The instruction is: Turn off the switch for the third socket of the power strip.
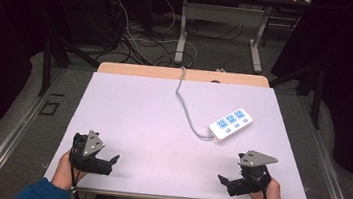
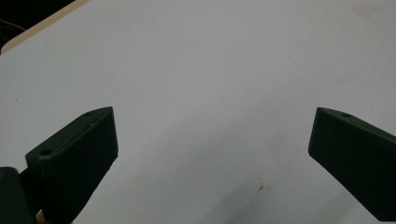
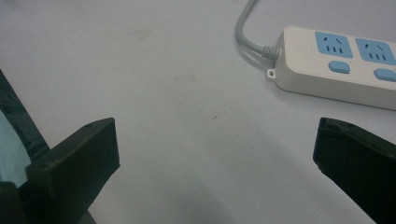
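At the desk's (image 1: 128,109) near edge, the left gripper (image 1: 112,164) and right gripper (image 1: 224,181) rest with fingers spread wide, holding nothing. Beyond the right gripper lies the white power strip (image 1: 230,124), its grey cable (image 1: 186,108) running to the far edge.

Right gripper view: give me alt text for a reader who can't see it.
A white power strip with blue sockets lies at upper right on the pale table, its grey cable curving away. The right gripper is open and holds nothing.
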The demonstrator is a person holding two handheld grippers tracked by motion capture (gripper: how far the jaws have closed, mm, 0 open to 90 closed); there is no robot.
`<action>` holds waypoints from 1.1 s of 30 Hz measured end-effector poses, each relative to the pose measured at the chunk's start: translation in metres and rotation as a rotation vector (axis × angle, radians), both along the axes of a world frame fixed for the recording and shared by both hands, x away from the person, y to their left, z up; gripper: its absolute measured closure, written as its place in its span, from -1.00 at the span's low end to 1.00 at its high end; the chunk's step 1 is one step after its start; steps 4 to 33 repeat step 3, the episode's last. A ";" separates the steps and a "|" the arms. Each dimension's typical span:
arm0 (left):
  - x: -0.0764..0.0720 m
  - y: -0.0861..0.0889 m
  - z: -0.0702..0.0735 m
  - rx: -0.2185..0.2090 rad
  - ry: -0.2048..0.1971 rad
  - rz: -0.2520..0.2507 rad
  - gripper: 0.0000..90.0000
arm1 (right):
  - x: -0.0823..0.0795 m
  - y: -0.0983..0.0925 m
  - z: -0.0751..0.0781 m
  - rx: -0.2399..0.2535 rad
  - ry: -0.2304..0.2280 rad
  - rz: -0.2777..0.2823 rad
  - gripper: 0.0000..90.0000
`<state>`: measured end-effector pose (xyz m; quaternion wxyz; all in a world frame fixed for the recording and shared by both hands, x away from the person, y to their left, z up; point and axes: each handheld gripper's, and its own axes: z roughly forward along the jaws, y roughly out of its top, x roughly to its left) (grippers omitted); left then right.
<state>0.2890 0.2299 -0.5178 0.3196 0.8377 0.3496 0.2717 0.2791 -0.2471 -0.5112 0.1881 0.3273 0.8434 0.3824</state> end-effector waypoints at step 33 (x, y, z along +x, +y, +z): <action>0.001 0.000 0.000 0.000 -0.005 0.002 -0.97 | 0.000 -0.001 0.001 0.005 0.002 0.004 -1.00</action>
